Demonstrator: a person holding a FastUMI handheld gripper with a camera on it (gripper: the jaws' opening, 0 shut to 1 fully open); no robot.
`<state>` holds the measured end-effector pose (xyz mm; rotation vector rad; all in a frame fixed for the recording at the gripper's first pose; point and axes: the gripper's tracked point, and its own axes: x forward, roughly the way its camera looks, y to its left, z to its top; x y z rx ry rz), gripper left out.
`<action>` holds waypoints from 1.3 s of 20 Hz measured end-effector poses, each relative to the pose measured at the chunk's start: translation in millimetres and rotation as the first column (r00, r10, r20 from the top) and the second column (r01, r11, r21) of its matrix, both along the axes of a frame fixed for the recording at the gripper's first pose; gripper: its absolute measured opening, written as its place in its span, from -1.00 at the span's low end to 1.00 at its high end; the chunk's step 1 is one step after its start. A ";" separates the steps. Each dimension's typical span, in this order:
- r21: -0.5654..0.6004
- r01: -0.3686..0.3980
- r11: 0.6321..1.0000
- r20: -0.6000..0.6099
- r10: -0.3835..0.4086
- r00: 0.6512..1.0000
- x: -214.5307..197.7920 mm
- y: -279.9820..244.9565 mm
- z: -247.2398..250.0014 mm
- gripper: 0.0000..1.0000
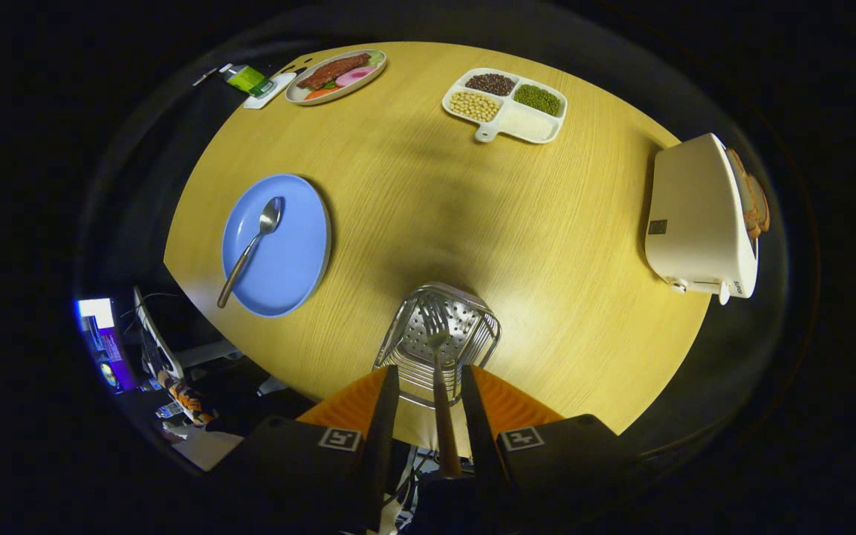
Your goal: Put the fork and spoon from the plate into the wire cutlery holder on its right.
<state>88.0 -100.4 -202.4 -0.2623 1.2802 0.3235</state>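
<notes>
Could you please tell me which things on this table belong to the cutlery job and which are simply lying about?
Belong to the job:
fork, held between the gripper fingers, tines over the wire cutlery holder
spoon lying on the blue plate

Lying about:
toaster
divided dish of beans
plate of food

The gripper [429, 416] is hovering over the wire cutlery holder [439, 342], its jaws standing slightly apart around the fork [443, 416], tines pointing into the holder. The spoon [251, 249] is lying on the blue plate [302, 253] on the desk [435, 193].
</notes>
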 end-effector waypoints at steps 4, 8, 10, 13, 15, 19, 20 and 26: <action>0.131 -0.007 0.991 0.104 -0.006 0.995 -9.9 35.9 27.3 1.00; 0.194 -0.027 0.981 0.221 -0.017 0.975 -17.8 73.2 48.7 0.99; 0.256 -0.034 0.966 0.257 -0.034 0.966 -23.0 105.7 53.4 0.99; 0.291 -0.024 0.956 0.255 -0.053 0.965 -28.7 138.7 40.6 0.99; 0.332 0.008 0.943 0.250 -0.096 0.963 -27.1 163.8 31.1 1.00; 0.397 0.118 0.910 0.200 -0.211 0.957 -15.7 210.8 0.3 0.99; 0.394 0.139 0.908 0.184 -0.226 0.957 -13.6 219.5 -11.6 0.99; 0.372 0.286 0.883 0.050 -0.327 0.944 -6.0 263.2 -82.2 0.97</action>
